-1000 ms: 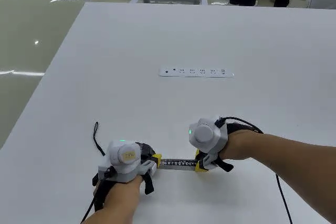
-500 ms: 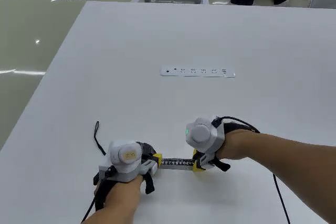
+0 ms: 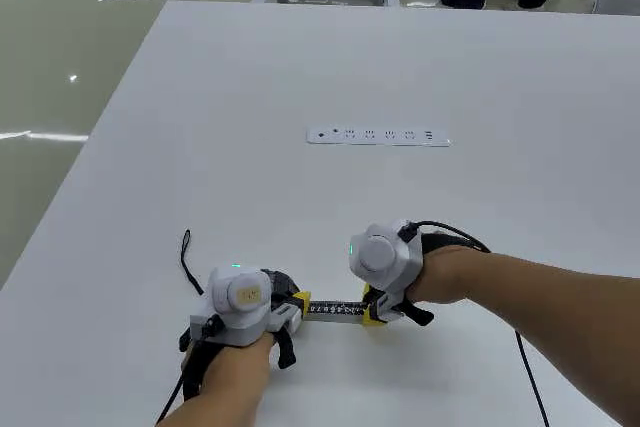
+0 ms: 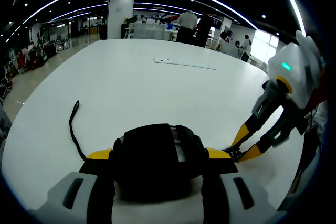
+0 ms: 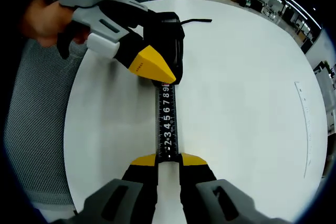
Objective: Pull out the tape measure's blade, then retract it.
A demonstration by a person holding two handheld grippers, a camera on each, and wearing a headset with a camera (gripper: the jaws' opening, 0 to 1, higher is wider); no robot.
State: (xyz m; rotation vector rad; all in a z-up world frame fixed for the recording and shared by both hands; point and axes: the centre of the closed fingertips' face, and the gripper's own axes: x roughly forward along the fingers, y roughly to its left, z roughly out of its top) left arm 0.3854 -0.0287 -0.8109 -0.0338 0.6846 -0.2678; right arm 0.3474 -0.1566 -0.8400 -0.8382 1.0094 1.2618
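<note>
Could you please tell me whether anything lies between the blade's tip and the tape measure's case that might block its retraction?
Nothing visible does: the blade runs straight over the table from the right gripper to the case clamped in the left gripper.

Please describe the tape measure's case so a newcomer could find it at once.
On the white table, look near the front edge, at the left gripper. The case is the black rounded body between its yellow-tipped jaws; alone here, it has a numbered blade running out of it.
</note>
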